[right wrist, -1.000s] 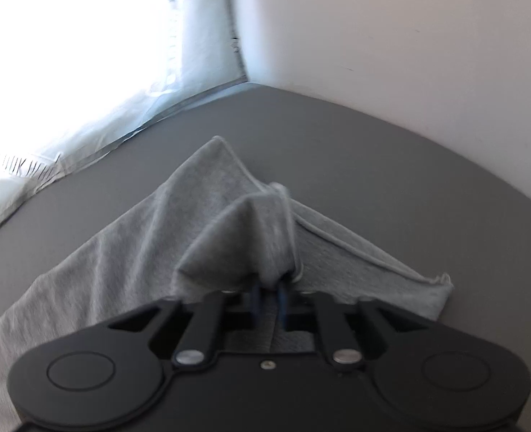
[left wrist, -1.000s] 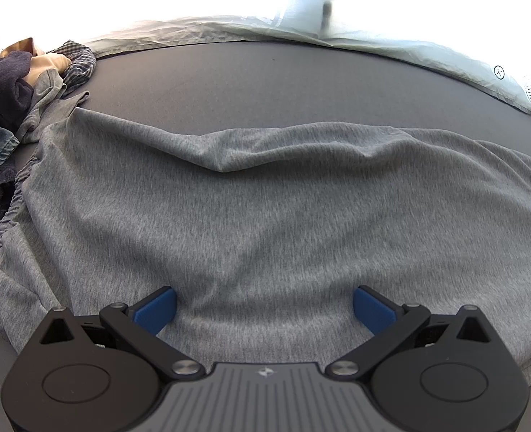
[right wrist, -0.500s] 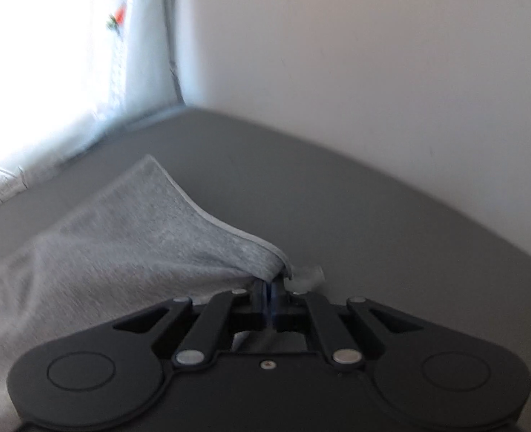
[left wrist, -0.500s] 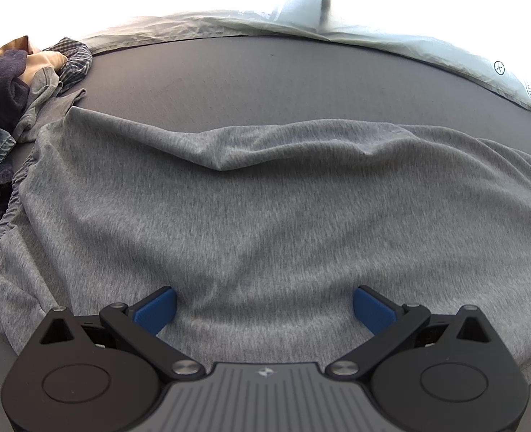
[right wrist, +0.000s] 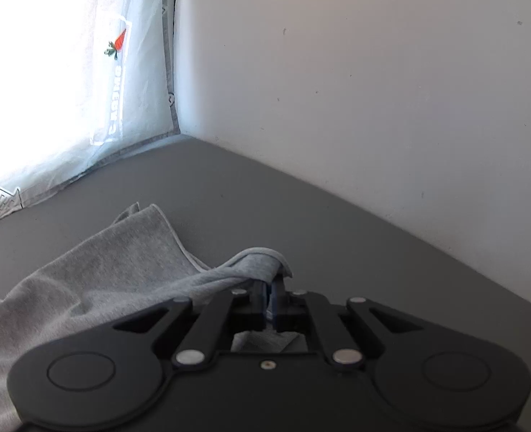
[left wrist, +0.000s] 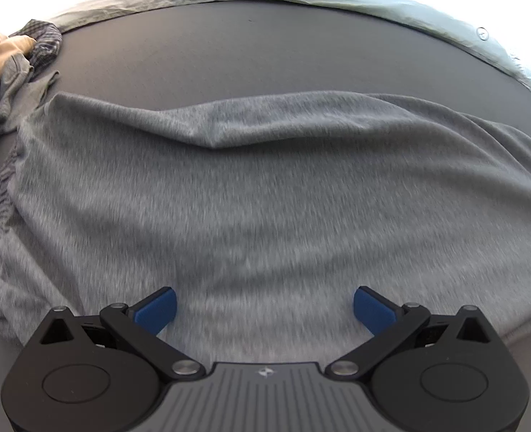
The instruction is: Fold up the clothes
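Note:
A grey knit garment [left wrist: 265,198] lies spread over the dark table, rumpled along its far edge. My left gripper [left wrist: 264,307] hangs just above its near part, pointing steeply down, open, with the blue pads [left wrist: 156,310] wide apart and only flat cloth beneath them. In the right wrist view my right gripper [right wrist: 270,289] is shut on a corner of the same grey garment [right wrist: 96,270]. The pinched cloth is lifted off the table and drapes down to the left, with a hemmed edge trailing behind.
A heap of other clothes [left wrist: 2,68], tan, navy and checked, sits at the table's far left. A pale curtain [left wrist: 391,3] runs along the far edge. A white wall [right wrist: 373,90] borders the dark table [right wrist: 265,187] on the right side.
My right gripper has risen with the garment corner, lifting it off the table. The left gripper has tilted a little, staying open over the cloth.

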Demonstrator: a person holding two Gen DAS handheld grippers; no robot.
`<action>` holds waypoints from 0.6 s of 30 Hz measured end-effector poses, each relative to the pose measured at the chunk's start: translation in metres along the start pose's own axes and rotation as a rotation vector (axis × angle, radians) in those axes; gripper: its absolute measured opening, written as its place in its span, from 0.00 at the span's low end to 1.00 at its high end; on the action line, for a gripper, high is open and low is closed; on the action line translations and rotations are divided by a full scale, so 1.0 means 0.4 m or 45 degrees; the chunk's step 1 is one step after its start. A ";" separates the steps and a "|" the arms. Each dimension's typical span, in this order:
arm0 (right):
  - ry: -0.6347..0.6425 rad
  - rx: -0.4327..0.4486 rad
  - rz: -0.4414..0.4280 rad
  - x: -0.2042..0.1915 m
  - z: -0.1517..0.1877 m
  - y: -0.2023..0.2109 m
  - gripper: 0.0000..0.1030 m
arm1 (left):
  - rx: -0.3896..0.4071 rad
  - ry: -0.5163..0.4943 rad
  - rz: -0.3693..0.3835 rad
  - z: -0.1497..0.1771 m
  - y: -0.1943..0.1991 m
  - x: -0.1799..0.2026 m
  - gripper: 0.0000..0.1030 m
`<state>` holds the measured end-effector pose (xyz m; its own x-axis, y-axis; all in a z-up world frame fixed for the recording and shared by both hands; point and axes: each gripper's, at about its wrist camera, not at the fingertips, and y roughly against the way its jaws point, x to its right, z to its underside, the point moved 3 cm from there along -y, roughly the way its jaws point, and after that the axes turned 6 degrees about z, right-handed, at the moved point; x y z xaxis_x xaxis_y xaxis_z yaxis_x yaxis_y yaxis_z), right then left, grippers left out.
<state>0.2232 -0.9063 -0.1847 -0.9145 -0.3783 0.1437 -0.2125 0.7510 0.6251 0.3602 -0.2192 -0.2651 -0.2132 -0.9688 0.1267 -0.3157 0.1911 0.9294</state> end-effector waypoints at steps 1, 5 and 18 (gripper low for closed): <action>0.036 -0.042 0.007 -0.007 0.014 -0.013 0.02 | -0.008 -0.001 0.000 0.011 -0.001 -0.004 1.00; 0.181 -0.113 0.094 -0.048 0.055 -0.009 0.08 | 0.009 0.001 -0.004 0.041 0.003 -0.013 1.00; 0.350 0.090 -0.412 -0.310 0.183 0.411 0.80 | 0.299 0.497 0.183 0.119 0.110 -0.142 1.00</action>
<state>0.2766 -0.6962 -0.1560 -0.6730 -0.7235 0.1537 -0.5053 0.6014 0.6189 0.3144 -0.1484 -0.2480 0.0793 -0.9082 0.4109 -0.5183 0.3145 0.7952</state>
